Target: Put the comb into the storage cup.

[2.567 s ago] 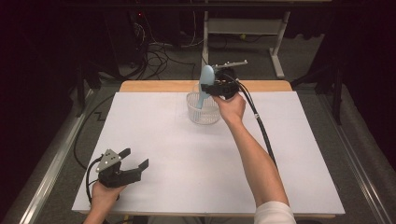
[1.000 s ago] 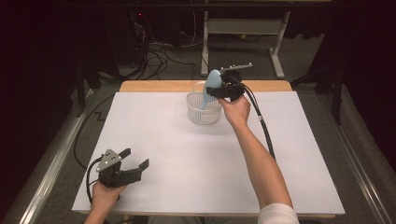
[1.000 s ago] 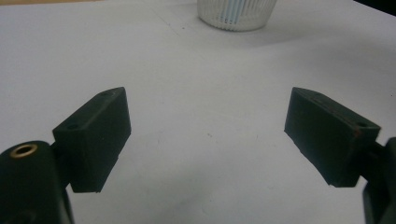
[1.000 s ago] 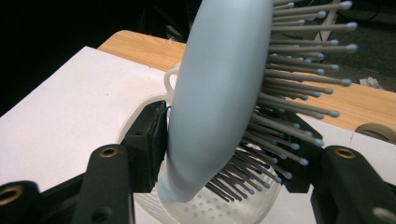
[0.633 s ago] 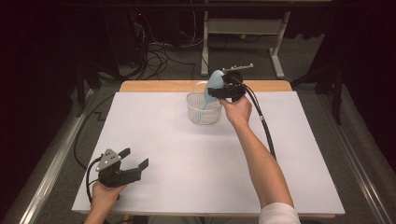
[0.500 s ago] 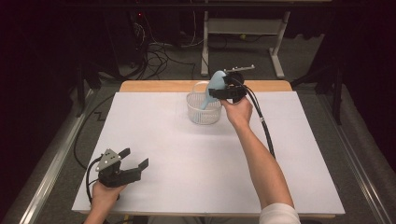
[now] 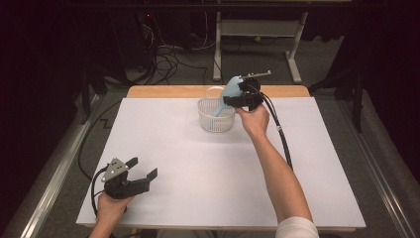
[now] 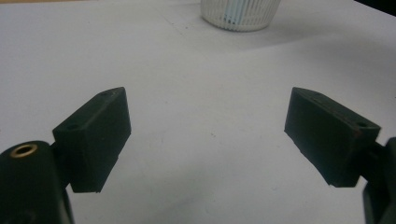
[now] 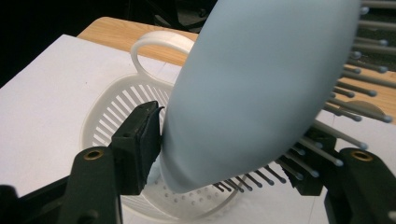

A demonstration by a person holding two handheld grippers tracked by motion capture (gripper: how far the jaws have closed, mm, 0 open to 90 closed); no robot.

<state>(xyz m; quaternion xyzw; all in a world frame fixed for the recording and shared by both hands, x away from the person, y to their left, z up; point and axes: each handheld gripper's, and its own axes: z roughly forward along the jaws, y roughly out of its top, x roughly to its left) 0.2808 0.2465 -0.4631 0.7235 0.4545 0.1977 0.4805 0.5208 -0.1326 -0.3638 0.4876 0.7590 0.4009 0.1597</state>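
Your right gripper (image 7: 236, 97) has the pale blue hairbrush (image 7: 229, 92) standing handle-down in the white basket (image 7: 216, 115) at the far middle of the table (image 7: 198, 163); its jaws have just been opening, the brush still between them, so letting go and drawing back is left; your left gripper (image 7: 141, 171) sits open and empty at the near left; bare table lies all round, though the far edge runs just behind the basket.
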